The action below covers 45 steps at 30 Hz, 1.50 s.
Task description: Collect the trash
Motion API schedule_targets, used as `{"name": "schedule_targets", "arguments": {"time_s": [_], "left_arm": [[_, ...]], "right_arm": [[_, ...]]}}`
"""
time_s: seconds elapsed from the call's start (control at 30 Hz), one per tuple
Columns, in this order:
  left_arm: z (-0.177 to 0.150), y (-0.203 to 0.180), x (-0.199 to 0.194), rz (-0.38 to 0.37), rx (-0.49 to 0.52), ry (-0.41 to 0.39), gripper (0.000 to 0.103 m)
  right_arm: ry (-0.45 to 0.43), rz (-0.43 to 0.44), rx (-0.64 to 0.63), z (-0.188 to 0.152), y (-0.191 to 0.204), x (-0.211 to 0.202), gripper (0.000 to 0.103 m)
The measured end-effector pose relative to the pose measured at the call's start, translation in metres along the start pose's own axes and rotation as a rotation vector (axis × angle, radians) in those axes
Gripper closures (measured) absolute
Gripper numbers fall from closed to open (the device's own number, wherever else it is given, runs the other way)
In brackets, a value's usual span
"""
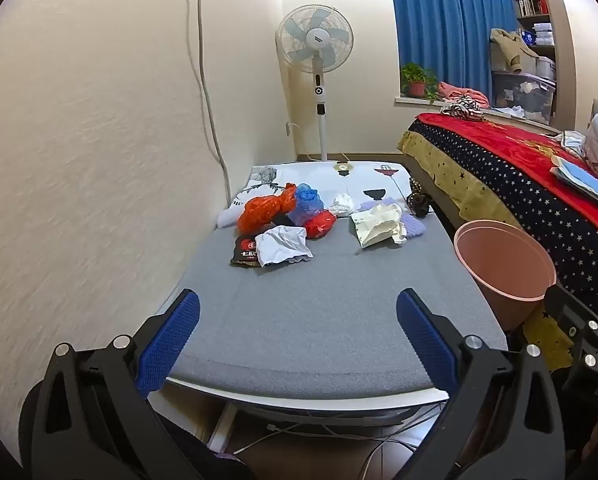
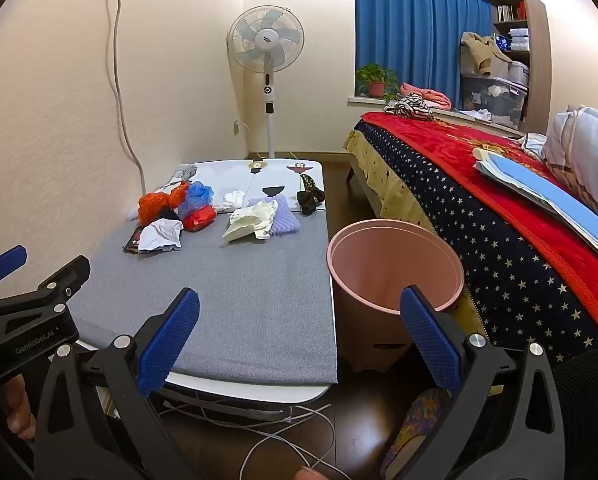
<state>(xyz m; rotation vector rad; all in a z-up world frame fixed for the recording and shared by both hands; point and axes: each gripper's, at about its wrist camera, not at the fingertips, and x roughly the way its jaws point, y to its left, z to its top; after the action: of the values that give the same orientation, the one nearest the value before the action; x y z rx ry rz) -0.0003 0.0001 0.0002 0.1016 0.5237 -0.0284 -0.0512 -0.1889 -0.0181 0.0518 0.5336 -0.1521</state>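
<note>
Trash lies in a heap at the far end of a low grey-topped table [image 1: 311, 312]: an orange plastic bag [image 1: 261, 210], a blue bag [image 1: 309, 198], a red wrapper [image 1: 319, 224], crumpled white paper [image 1: 283, 245], a black packet [image 1: 245, 254] and a cream paper bag [image 1: 379, 224]. A pink bin [image 1: 503, 260] stands on the floor at the table's right side. My left gripper [image 1: 298, 302] hovers open over the near table end, nothing between its blue pads. My right gripper [image 2: 299, 300] is open too, near the pink bin [image 2: 395, 268] and the table [image 2: 239, 288].
A wall runs along the table's left. A bed [image 2: 499, 200] with a red and starred cover borders the bin on the right. A standing fan [image 1: 317, 52] is at the back. White cables [image 2: 291, 432] lie on the floor under the table's front edge.
</note>
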Motion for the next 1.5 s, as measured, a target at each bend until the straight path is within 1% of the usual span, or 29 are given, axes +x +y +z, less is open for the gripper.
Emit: {"name": "schedule_targets", "arguments": {"time_s": [0.27, 0.3, 0.83, 1.5], "left_arm": [[-0.0009, -0.0037, -0.0056, -0.002, 0.005, 0.000, 0.007], [0.0001, 0.0004, 0.0003, -0.003, -0.005, 0.009, 0.007], [0.0003, 0.0050, 0.0017, -0.010, -0.005, 0.012, 0.007], [-0.0006, 0.0019, 0.0008, -0.002, -0.005, 0.013, 0.007]], "right_arm": [[0.005, 0.001, 0.001, -0.0004, -0.0002, 0.0006, 0.005], [0.005, 0.003, 0.003, -0.0003, -0.0005, 0.0005, 0.005], [0.007, -0.002, 0.006, -0.0023, 0.0004, 0.0013, 0.005], [0.004, 0.000, 0.000, 0.0005, -0.0036, 0.0004, 0.005]]}}
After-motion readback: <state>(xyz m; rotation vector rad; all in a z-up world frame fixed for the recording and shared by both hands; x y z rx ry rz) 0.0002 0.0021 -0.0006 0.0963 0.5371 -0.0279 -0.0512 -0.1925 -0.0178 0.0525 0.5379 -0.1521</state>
